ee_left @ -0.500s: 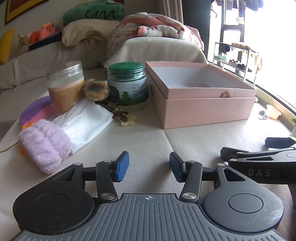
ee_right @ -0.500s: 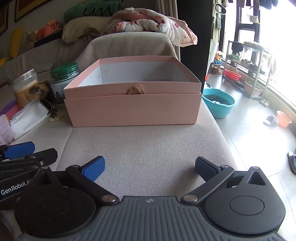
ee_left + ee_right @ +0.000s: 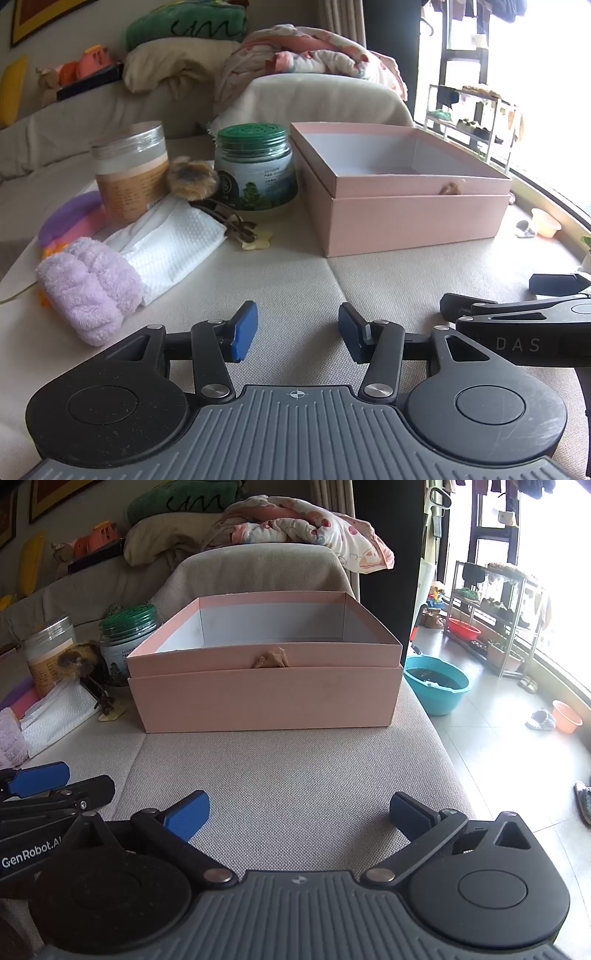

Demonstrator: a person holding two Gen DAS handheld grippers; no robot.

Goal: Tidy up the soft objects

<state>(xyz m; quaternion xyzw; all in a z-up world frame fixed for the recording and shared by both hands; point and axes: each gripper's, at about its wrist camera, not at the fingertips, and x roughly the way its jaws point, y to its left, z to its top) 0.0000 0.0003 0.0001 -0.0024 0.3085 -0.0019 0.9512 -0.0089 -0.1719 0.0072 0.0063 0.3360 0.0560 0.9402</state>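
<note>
An open pink box [image 3: 406, 218] stands on the beige sofa seat, also in the right wrist view [image 3: 266, 698]. Left of it lie a lilac fluffy cloth [image 3: 85, 288], a white cloth [image 3: 166, 247] and a brown furry pom-pom [image 3: 192, 177]; the white cloth [image 3: 55, 712] and the pom-pom [image 3: 79, 657] also show in the right wrist view. My left gripper [image 3: 297, 330] is open and empty, low over the seat, short of the cloths. My right gripper [image 3: 299, 814] is open wide and empty, facing the box front. It shows at the right in the left wrist view [image 3: 517, 314].
A green-lidded jar [image 3: 256, 166] and a clear-lidded jar [image 3: 129, 170] stand behind the cloths. Purple and pink items [image 3: 66, 221] lie at far left. Pillows and a blanket [image 3: 295, 55] pile on the sofa back. The floor with a blue basin [image 3: 436, 683] lies right.
</note>
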